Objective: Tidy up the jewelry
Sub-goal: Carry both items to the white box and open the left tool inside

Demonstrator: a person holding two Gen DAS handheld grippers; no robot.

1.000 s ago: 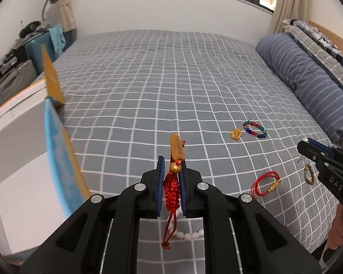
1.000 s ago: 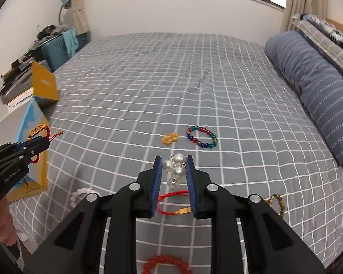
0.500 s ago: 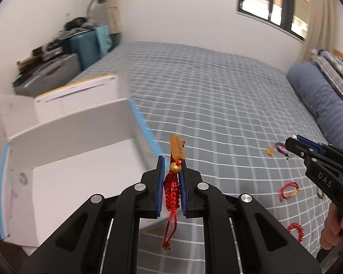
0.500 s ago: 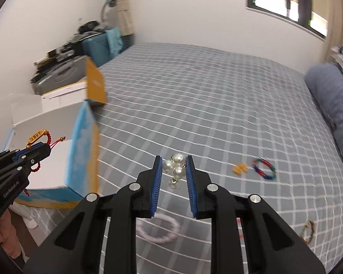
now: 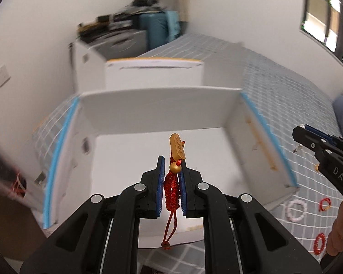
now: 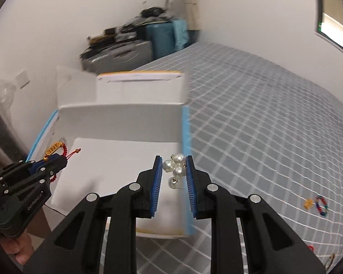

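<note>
One white box (image 5: 148, 111), interior bare. Left gripper (image 5: 172, 166) pinches one red cord bracelet (image 5: 171, 191); right gripper (image 6: 173, 169) pinches four pearls (image 6: 175, 167).

1. Black left gripper (image 5: 172, 182) with blue pads, clamped on a red braided cord bracelet (image 5: 172, 190) bearing a gold charm (image 5: 177, 148).
2. Black right gripper (image 6: 173, 178), blue pads, pinching white pearl earrings (image 6: 175, 169).
3. White box (image 5: 130, 114) edged in light blue and yellow.
4. Grey bedsheet (image 6: 263, 125), white grid pattern.
5. Multicoloured bead bracelet (image 6: 322, 205) beside a small yellow piece (image 6: 308, 203).
6. Pale pink bead ring (image 5: 296, 211); red rings nearby.
</note>
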